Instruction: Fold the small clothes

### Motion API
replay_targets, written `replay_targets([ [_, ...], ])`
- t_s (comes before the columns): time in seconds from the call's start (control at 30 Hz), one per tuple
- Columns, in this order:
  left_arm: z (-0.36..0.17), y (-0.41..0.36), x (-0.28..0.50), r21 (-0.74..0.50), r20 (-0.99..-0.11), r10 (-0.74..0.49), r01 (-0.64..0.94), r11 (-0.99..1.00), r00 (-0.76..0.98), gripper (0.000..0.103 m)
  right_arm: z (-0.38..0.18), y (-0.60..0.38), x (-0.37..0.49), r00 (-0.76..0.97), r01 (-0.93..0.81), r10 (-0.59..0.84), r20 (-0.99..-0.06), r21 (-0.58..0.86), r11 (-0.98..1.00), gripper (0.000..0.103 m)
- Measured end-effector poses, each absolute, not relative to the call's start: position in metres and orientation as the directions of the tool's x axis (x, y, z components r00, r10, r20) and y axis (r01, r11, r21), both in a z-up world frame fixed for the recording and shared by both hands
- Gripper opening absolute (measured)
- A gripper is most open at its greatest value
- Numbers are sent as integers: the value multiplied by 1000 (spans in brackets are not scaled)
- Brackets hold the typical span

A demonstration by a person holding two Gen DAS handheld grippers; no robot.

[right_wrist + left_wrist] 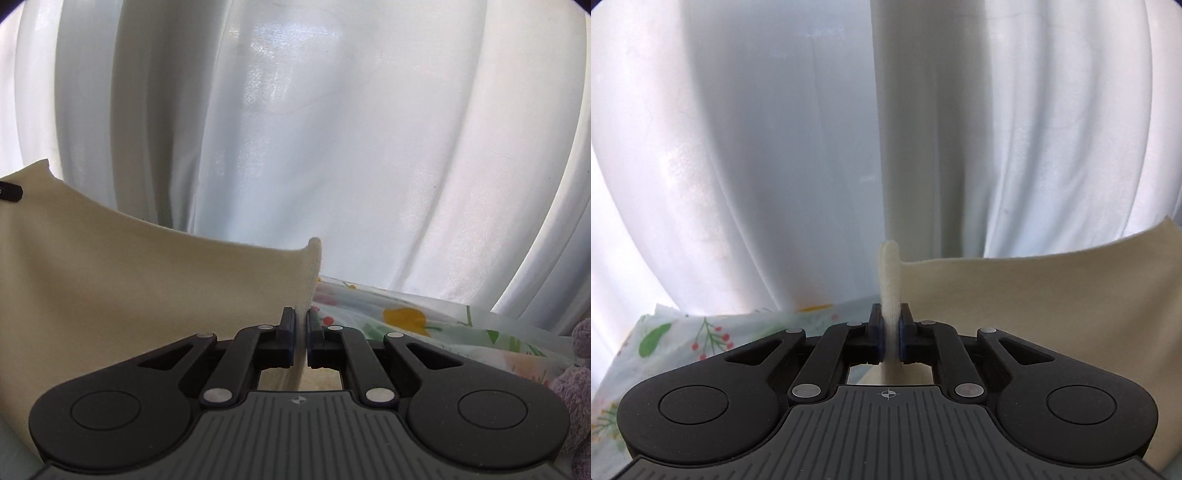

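Cream garment held up in air, stretched between both grippers, in front of white curtain. Left gripper closed on bunched cream edge; cloth spread rightward. Right gripper nearly closed, opposite edge pinched; cloth spread leftward. Floral sheet seen below. Purple plush fabric seen at right edge.

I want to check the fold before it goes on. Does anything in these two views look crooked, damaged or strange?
Nothing stands out. The left gripper and the right gripper each pinch an edge of the cream garment, which hangs between them with a gentle sag, with no tear or stain visible. The floral sheet lies below it.
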State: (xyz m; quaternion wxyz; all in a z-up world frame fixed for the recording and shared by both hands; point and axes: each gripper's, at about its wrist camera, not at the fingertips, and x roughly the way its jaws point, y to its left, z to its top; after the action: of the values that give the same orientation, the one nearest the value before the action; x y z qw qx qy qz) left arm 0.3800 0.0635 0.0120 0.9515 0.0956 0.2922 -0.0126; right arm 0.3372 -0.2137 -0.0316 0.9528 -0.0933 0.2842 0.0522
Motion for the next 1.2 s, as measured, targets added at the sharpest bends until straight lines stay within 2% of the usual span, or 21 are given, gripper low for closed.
replay_targets([
  [0.27,-30,56,429,174,-613,145,-47,984,776,11,-53,-204,395,809,-92,-19,-588,-158,983,5],
  [0.37,-36,71,421,120,-641,149,-94,988,753,18,-58,-211,388,805,-30,-60,-591,-142,989,7],
  [0.4,-35,77,415,86,-655,116,-78,993,747,26,-56,-217,381,801,-18,-55,-596,-116,993,13],
  [0.43,-36,83,406,58,-672,76,-50,997,737,38,-55,-223,371,800,-23,-27,-599,-76,997,24],
  [0.5,-39,92,386,19,-689,30,-24,1000,724,51,-56,-234,347,784,-63,44,-620,-8,998,42],
  [0.63,-49,101,340,-12,-729,-15,9,1000,684,52,-75,-245,301,714,-107,125,-688,69,992,42],
  [0.7,-55,105,325,-29,-747,-22,1,1000,665,51,-83,-247,286,695,-109,152,-703,106,988,39],
  [0.83,-68,107,310,-57,-776,-28,-26,998,630,40,-93,-242,271,698,-116,160,-698,109,987,17],
  [0.87,-70,107,310,-71,-777,-35,-33,997,628,38,-95,-239,271,694,-110,150,-704,102,989,14],
  [0.9,-70,107,310,-88,-777,-45,-37,995,628,29,-95,-239,273,691,-113,160,-705,113,987,8],
  [0.93,-70,107,312,-100,-780,-52,-41,994,624,14,-95,-236,274,693,-117,158,-703,106,987,6],
  [0.97,-69,107,313,-105,-782,-48,-55,993,622,10,-94,-234,274,696,-119,153,-702,98,988,6],
  [1.13,-64,110,313,-121,-771,-41,-83,989,636,9,-89,-255,278,697,-51,236,-677,281,958,5],
  [1.2,-71,113,315,-111,-784,-24,-102,989,620,10,-96,-254,279,691,-28,157,-705,191,981,5],
])
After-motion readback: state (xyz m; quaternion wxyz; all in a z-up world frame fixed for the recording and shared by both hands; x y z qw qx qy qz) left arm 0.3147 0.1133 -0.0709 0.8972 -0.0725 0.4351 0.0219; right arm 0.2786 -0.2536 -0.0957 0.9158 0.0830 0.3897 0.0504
